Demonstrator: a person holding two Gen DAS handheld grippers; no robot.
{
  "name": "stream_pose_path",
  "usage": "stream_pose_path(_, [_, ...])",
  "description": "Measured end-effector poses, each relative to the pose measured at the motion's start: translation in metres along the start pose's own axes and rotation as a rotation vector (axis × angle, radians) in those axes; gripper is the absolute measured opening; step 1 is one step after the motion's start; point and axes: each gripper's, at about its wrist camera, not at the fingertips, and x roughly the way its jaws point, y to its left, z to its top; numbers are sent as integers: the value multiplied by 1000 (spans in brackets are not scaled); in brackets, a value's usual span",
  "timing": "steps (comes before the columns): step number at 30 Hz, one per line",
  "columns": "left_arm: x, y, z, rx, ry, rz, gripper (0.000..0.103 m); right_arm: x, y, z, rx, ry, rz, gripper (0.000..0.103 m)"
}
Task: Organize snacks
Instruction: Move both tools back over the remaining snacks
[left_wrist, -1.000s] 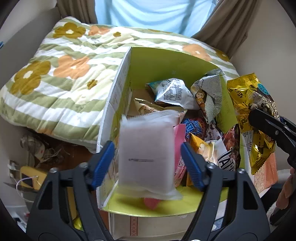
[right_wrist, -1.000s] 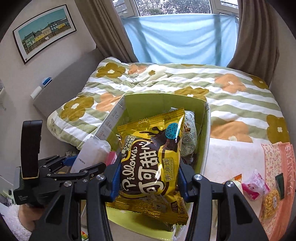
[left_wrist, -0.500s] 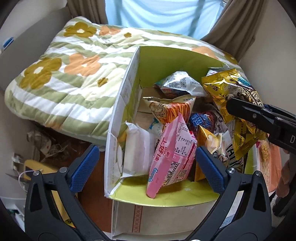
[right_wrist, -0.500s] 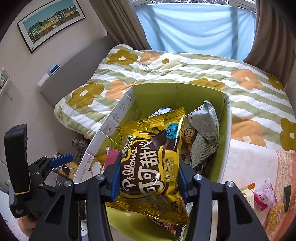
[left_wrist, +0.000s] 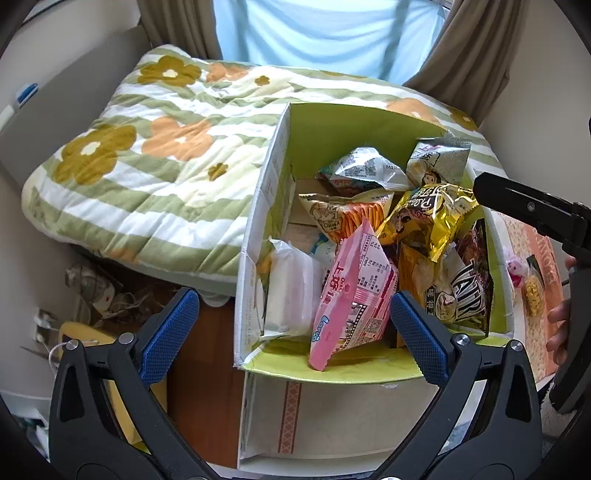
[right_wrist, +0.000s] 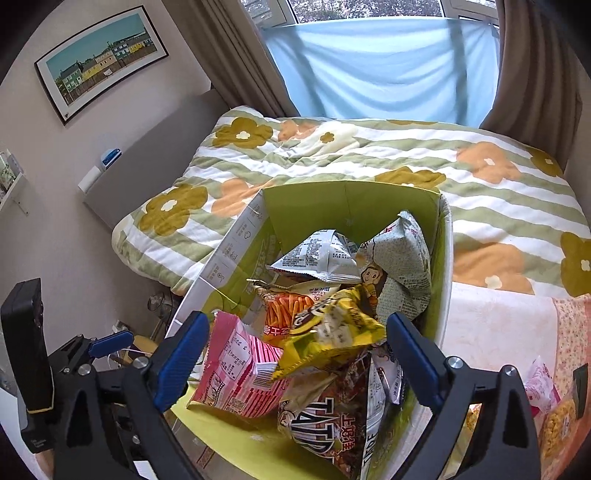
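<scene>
Over the green-lined cardboard box (right_wrist: 351, 206) our right gripper (right_wrist: 295, 347) is opening, the gold Pillows bag (right_wrist: 328, 332) dropping free onto the heap. Our left gripper (left_wrist: 291, 328) gapes empty at six o'clock; next we judge we fetch the loose snacks (right_wrist: 554, 417) at four o'clock.

Black gripper (left_wrist: 293, 321) frames — blue textured pads (left_wrist: 168, 328); silver screws (left_wrist: 126, 338).
</scene>
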Motion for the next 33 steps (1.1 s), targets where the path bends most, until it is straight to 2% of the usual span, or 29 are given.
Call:
stream_pose_path(10, [-32, 1, 2, 51, -61, -12, 103, -37, 7, -10, 39, -79, -13, 96])
stream_pose_path(18, [-46, -11, -7, 126, -83, -71, 103, -78, 8, -34, 77, -141, -60, 96])
stream_pose_path(25, [-57, -47, -13, 208, -109, -151, 103, -130, -17, -57, 138, -185, -205, 96])
stream_pose_path(33, [-67, -108, -15, 271, -131, -223, 103, -184, -73, -84, 197, -194, -328, 96])
